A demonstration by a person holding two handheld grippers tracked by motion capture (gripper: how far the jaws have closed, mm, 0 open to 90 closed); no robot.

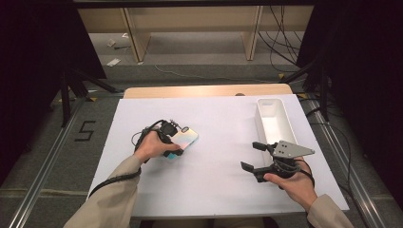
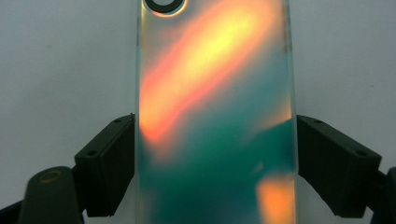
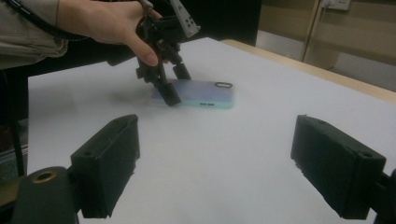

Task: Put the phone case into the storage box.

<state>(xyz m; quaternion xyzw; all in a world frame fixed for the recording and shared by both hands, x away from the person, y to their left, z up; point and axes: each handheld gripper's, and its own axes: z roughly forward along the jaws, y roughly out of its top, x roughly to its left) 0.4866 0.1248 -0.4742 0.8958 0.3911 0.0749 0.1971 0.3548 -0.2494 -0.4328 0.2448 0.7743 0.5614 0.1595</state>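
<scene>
While flat on the table, phone case fills the left jaws (edges touching).

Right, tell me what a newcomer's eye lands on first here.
First, the iridescent orange-and-teal phone case lying flat on the white table sheet, left of centre, with the left tongs straddling its two long sides. Next, the long white plastic tray at the table's right edge, and the right tongs standing open and empty just beside it.
</scene>
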